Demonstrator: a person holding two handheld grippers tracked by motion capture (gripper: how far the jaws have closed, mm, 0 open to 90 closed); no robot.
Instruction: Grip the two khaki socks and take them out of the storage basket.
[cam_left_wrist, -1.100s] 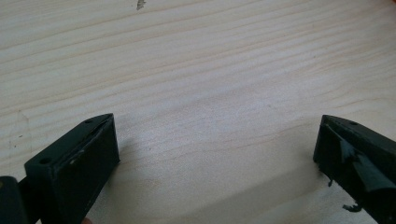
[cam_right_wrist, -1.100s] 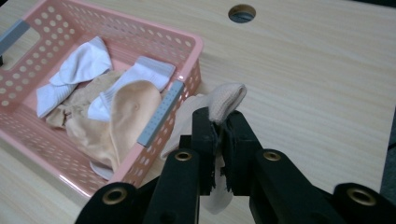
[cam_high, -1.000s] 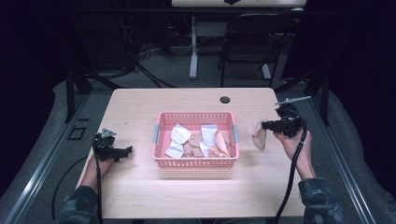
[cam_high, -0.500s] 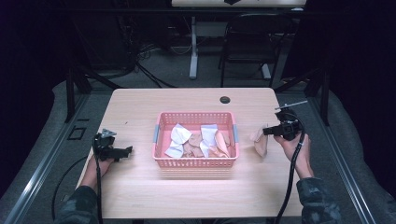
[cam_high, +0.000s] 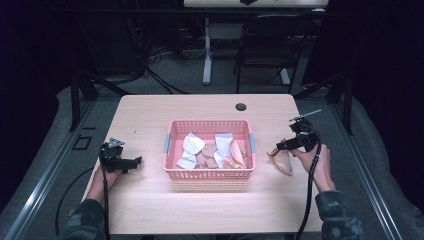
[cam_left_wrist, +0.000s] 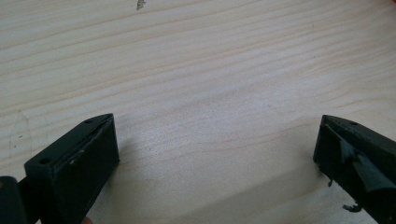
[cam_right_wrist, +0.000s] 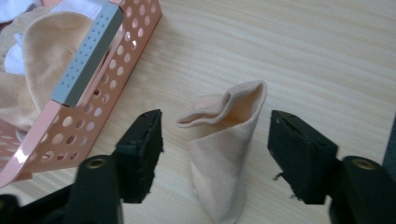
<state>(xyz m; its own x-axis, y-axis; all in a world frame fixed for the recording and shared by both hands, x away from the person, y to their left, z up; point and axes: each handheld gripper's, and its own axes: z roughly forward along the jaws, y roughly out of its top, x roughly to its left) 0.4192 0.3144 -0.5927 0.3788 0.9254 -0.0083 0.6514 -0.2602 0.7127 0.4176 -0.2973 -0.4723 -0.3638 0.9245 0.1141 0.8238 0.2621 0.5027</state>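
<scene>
A light wooden desk (cam_high: 150, 210) fills the middle of the high view, with a pink perforated plastic basket (cam_high: 208, 174) at its centre. The basket holds a loose heap of white and beige cloth pieces (cam_high: 212, 151). A small dark round grommet (cam_high: 241, 106) sits near the desk's far edge, above the basket.

At the right of the high view, the right gripper (cam_high: 278, 148) is held just right of the basket, its cable trailing down toward the bottom edge along the person's forearm. In the right gripper view its jaws stand wide apart, one on either side of a beige cloth piece (cam_right_wrist: 224, 154) that lies on the desk with its upper end puffed open. Neither jaw touches the cloth; bare gaps of wood show on both sides. The basket's perforated wall and a grey handle block (cam_right_wrist: 86, 56) take up the upper left of that view, with more beige and white cloth inside. In the high view the same beige piece (cam_high: 283, 161) lies just beside the basket's right end, apart from it.

At the left of the high view, the left gripper (cam_high: 136, 161) rests low over the desk, well apart from the basket's left end. In the left gripper view its jaws are spread wide over bare wood grain, holding nothing.
</scene>
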